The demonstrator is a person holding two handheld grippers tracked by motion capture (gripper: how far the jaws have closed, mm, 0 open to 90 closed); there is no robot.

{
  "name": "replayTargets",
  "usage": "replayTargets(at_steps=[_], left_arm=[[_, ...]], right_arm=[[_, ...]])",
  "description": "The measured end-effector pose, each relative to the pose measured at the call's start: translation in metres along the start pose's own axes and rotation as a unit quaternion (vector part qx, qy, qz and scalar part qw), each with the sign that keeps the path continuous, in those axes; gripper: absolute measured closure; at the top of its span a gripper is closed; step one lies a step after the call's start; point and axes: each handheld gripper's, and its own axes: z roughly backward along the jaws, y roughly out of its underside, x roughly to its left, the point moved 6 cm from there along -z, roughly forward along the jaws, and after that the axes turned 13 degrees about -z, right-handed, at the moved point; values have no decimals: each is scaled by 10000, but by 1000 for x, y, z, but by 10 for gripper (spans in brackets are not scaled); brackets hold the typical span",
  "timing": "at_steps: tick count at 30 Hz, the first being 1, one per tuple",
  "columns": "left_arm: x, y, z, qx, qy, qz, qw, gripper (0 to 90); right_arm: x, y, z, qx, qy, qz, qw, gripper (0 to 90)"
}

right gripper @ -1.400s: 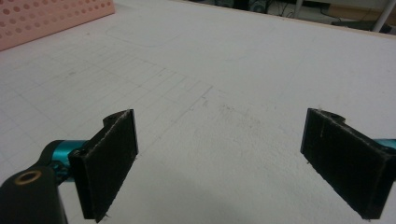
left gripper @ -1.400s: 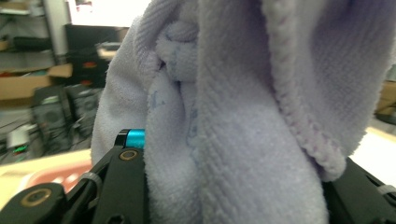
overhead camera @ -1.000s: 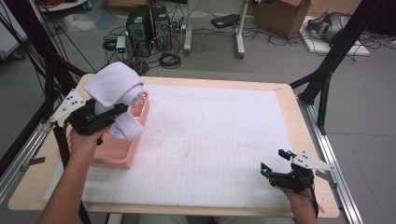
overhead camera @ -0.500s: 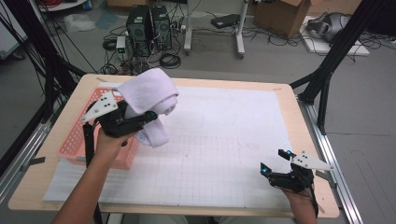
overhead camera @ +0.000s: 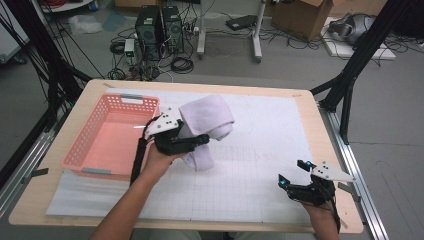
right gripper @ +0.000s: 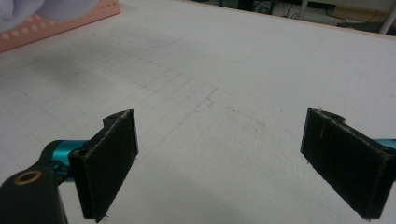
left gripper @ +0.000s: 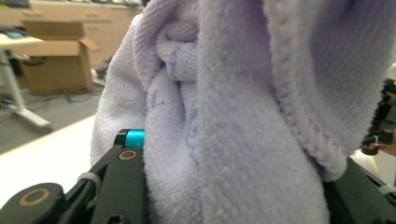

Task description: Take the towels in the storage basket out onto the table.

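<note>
A bunched pale lilac towel [overhead camera: 205, 125] hangs above the white gridded mat, just right of the pink basket [overhead camera: 90, 150]. My left gripper [overhead camera: 197, 140] is shut on the towel, whose folds [left gripper: 233, 121] bulge between and over the black jaws in the left gripper view. One end of the towel droops toward the mat. My right gripper [overhead camera: 296, 174] rests low near the table's front right corner, jaws wide apart with nothing between them; its pads [right gripper: 112, 158] frame bare mat in the right gripper view.
The white gridded mat [overhead camera: 260, 150] covers most of the wooden table. The pink basket looks hollow inside. Black frame legs [overhead camera: 350, 75] stand at the table's sides, with computers, cables and cardboard boxes on the floor beyond.
My left gripper has carried the towel out of the basket and rightward, over the mat. The right gripper has stayed put.
</note>
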Motion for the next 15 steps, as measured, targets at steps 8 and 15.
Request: replayTargets(at_steps=[8, 15], left_arm=[[-15, 28, -41, 302, 227, 232, 9990, 532], [-18, 61, -65, 921, 162, 459, 9946, 528]], right_arm=[[-1, 0, -1, 18, -15, 20, 10000, 100], [-2, 1, -2, 45, -6, -15, 10000, 99]])
